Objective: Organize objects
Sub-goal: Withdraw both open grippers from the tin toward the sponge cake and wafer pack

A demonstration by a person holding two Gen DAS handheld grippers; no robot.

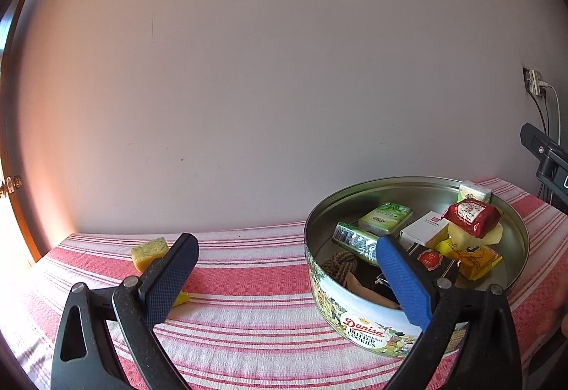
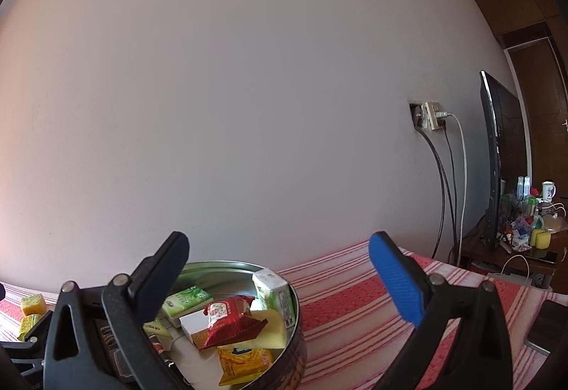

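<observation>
Left gripper [image 1: 284, 269] hangs wide open and empty, same as the right gripper [image 2: 280, 269], and the yellow sponge [image 1: 149, 253] at ten o'clock on the striped tabletop [image 1: 248, 283] looks light and squishy, so I'd pinch its flat sides.

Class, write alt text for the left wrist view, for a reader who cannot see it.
An open left gripper hangs over a red-and-white striped tablecloth, empty, beside a round cookie tin filled with small packets, including a red snack packet. A yellow sponge lies on the cloth behind the left finger, before a plain wall.
</observation>
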